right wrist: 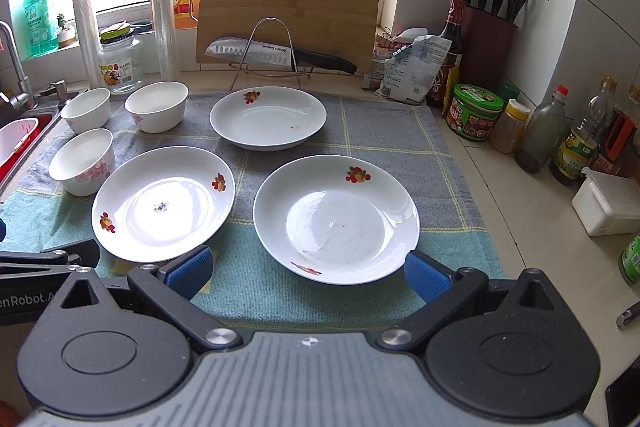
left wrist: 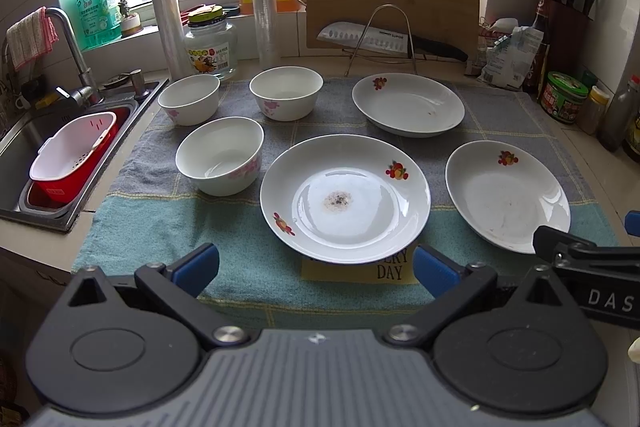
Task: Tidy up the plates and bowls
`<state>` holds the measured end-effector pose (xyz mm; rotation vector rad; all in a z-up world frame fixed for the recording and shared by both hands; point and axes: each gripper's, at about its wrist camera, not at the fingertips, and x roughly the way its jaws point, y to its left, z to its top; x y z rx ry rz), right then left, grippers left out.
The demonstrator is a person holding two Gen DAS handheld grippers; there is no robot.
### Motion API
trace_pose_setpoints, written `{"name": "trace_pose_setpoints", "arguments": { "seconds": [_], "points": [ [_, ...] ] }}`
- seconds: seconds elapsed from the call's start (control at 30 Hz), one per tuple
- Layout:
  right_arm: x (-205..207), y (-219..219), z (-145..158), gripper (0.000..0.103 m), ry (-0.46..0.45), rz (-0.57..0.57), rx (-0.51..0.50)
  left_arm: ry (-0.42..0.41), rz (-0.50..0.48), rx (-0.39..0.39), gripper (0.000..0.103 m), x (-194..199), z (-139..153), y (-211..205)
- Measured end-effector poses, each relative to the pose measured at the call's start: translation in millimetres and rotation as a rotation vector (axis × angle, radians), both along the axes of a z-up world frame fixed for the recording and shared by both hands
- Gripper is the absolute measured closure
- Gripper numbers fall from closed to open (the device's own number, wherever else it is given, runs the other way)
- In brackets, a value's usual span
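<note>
On the towel (left wrist: 168, 227), left to right: three bowls (left wrist: 220, 155), then three plates (left wrist: 345, 198), all separate. Glazed ceramic, probably stiff, slick, breakable; best pinched at rims. Left gripper (left wrist: 316, 265) and right gripper (right wrist: 308, 269) both spread wide, empty.

The left gripper (left wrist: 316, 265) hangs with its jaws spread wide and empty just short of the near plate (left wrist: 345, 197), while three bowls (left wrist: 219, 155) stand ahead to their left, two more plates (left wrist: 507, 195) ahead to their right, all on the towel (left wrist: 160, 223) covering the worktop.
</note>
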<state>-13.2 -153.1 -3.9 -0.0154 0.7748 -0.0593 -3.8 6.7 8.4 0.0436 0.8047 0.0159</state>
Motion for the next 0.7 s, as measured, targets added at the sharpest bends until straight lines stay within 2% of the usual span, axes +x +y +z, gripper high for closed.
{"name": "trace_pose_setpoints", "arguments": {
  "seconds": [0.7],
  "points": [
    [4.3, -0.8, -0.8, 0.0, 0.008, -0.003, 0.0, 0.007, -0.003, -0.006, 0.001, 3.8, -1.3, 1.7]
  ]
}}
